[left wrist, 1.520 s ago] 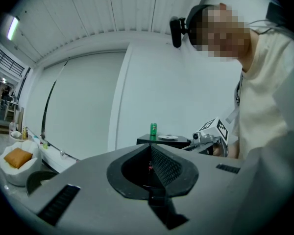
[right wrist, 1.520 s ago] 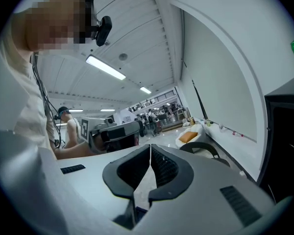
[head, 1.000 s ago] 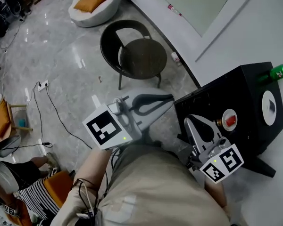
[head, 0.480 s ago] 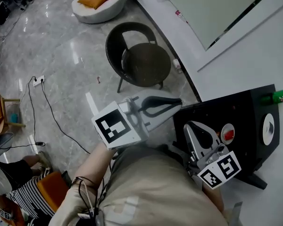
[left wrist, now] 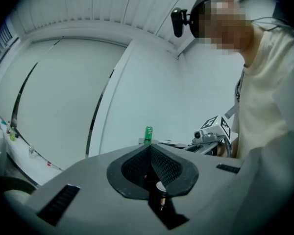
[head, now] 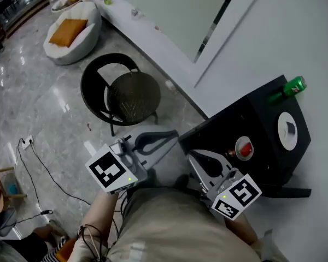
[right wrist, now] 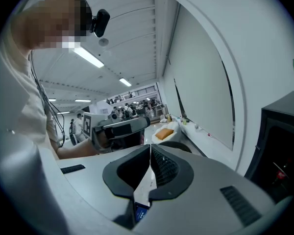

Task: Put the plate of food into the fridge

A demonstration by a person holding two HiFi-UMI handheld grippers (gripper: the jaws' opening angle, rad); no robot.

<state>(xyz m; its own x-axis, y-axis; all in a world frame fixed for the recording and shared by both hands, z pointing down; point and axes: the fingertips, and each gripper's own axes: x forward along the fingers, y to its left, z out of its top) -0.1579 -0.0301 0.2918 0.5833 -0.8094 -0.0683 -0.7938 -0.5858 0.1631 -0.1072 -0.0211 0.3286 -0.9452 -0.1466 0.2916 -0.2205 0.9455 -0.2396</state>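
Both closed, empty, left tool [head: 174,136], right tool [head: 191,155]

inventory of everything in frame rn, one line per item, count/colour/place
cabinet: 1, black, right side against the white wall
can: 1, green, far end of the cabinet top
plate: 1, white, on the cabinet top, with a dark item on it
small dish: 1, white with red food, on the cabinet top near the grippers
chair: 1, dark, round, on the floor at centre
beanbag seat: 1, white, upper left
cushion: 1, orange, on the beanbag seat
power strip: 1, white, on the floor at left, with black cables
left gripper: 1, grey, jaws together, empty
right gripper: 1, grey, jaws together, empty
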